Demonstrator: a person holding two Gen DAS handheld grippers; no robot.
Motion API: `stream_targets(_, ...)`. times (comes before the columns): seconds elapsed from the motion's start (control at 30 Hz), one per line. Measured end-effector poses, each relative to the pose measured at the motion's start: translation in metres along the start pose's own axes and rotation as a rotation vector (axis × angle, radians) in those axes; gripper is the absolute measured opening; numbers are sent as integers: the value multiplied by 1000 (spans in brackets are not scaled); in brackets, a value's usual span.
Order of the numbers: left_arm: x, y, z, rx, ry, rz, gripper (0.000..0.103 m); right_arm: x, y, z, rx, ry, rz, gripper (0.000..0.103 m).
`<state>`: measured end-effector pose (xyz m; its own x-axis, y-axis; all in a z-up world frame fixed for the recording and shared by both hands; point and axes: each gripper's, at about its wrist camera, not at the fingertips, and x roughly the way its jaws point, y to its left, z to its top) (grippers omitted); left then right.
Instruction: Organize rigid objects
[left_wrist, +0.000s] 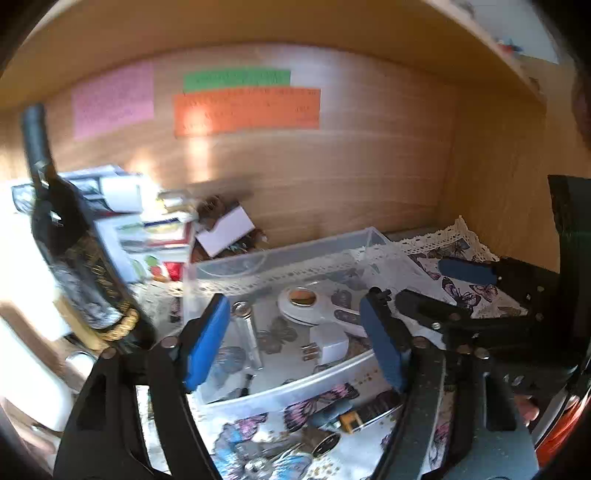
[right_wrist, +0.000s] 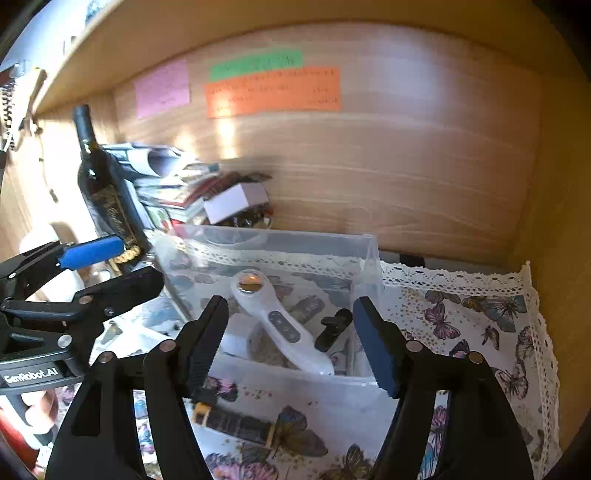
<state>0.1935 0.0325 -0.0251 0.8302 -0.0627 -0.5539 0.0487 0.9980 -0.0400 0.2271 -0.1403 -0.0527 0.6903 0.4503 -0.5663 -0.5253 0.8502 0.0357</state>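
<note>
A clear plastic bin (left_wrist: 280, 254) (right_wrist: 365, 258) stands on the butterfly cloth. In it lie a white handheld device (right_wrist: 273, 321) (left_wrist: 314, 306), a white plug adapter (left_wrist: 328, 347), a clear tube (left_wrist: 247, 332) and a small black part (right_wrist: 332, 328). A black and yellow stick (right_wrist: 236, 421) (left_wrist: 365, 413) lies on the cloth in front of the bin. My left gripper (left_wrist: 295, 347) is open and empty above the bin's front. My right gripper (right_wrist: 288, 343) is open and empty over the bin's near wall.
A dark wine bottle (left_wrist: 74, 258) (right_wrist: 103, 192) stands at the left. A stack of books and papers (left_wrist: 140, 218) (right_wrist: 170, 181) and a white box (right_wrist: 236, 203) lie behind the bin. Wooden walls close the back and right. Metal keys (left_wrist: 280, 454) lie near the front.
</note>
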Motion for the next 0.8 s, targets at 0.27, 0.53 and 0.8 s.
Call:
stream_targets(0.27, -32, 19, -22, 19, -8, 46, 96, -24, 11, -15, -8, -22, 9, 82)
stream_targets(0.53, -18, 38, -63, 15, 127, 64, 96, -4, 20, -50, -11, 94, 8, 84)
stream_targets(0.8, -8, 48, -100, -14, 253, 12, 90, 23, 28, -74, -55, 255, 81, 84)
